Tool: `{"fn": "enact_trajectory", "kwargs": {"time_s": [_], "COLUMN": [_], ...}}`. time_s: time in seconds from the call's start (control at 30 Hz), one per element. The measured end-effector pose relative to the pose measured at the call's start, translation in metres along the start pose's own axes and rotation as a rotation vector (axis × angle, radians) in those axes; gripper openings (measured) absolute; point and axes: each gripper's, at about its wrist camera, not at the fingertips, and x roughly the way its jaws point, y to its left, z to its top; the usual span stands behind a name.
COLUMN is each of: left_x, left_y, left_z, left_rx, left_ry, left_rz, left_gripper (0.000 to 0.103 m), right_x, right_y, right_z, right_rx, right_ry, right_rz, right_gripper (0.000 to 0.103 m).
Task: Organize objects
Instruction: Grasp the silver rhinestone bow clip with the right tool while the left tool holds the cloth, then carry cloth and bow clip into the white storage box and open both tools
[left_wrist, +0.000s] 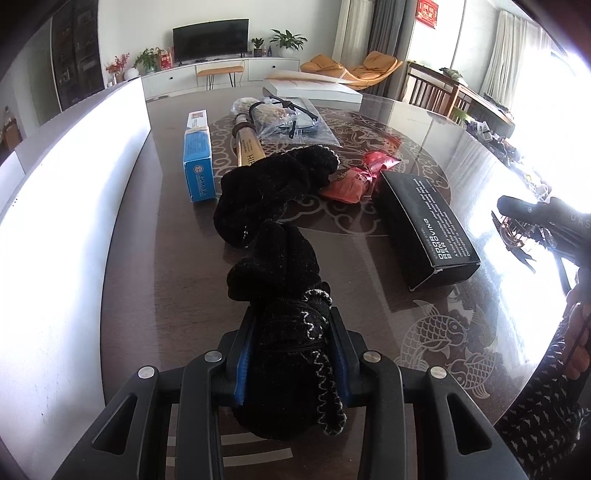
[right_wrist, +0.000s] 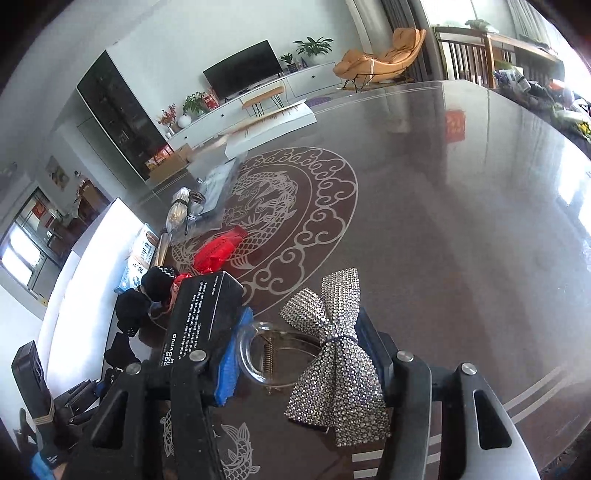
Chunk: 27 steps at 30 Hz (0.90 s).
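Nearest the left wrist camera, the left gripper (left_wrist: 291, 354) is clamped on a black knitted scarf (left_wrist: 273, 206), which trails away across the dark glass table (left_wrist: 424, 122). The right gripper (right_wrist: 299, 354) grips a clear hair clip (right_wrist: 258, 354) with a rhinestone bow (right_wrist: 332, 354). Beyond lie a black box (left_wrist: 424, 221), red packets (left_wrist: 362, 177), then a blue box (left_wrist: 197, 162), a wooden handle (left_wrist: 251, 147) and a clear bag (left_wrist: 291, 122); farthest, a white flat box (left_wrist: 314, 90).

Beyond the left claw (left_wrist: 291, 354), the wooden stick (left_wrist: 248, 144) disappears under the black knitted cloth (left_wrist: 273, 192), while between the right claw's (right_wrist: 299, 354) fingers the clear plastic hair clip (right_wrist: 255, 354) is half hidden behind its rhinestone bow (right_wrist: 332, 354), small print on the black cardboard box (right_wrist: 201, 317) unreadable.
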Motion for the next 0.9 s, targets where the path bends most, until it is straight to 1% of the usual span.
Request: {"fn": "enact_trajectory", "kwargs": {"time_s": [0.07,0.2,0.43,0.6,0.73,0.83,0.9], "left_x": [-0.001,-0.011,-0.045,-0.072,-0.092,-0.107,-0.119], "left_y": [0.001,0.000,0.002,0.009,0.016,0.028,0.042], "left_z": [0.000,0.004,0.021,0.032,0.038,0.042,0.043], "left_rx": [-0.010,-0.017,-0.032,-0.048,-0.054,-0.069,-0.092], "left_ry": [0.004,-0.019,-0.079,-0.118,-0.144,-0.159,-0.174], "left_rz": [-0.010,-0.021,-0.066,-0.089,-0.093,-0.091,-0.080], "left_gripper": [0.035,0.035,0.035,0.035,0.035,0.035,0.035], "right_x": [-0.003,-0.005,-0.021,-0.031,-0.033,-0.037,-0.037], "right_y": [0.002,0.006,0.017,0.034,0.051,0.066,0.082], "right_z": [-0.001,-0.001,0.008,0.014,0.017,0.019,0.020], "right_rx": [0.003,0.001,-0.003,-0.024,-0.034,-0.046,-0.068], "right_ry": [-0.001,0.008,-0.009,-0.012,-0.005,0.002,0.006], "right_rz": [0.009,0.016,0.040,0.074,0.109,0.140,0.159], "right_gripper": [0.055,0.055,0.055,0.055,0.055,0.055,0.055]}}
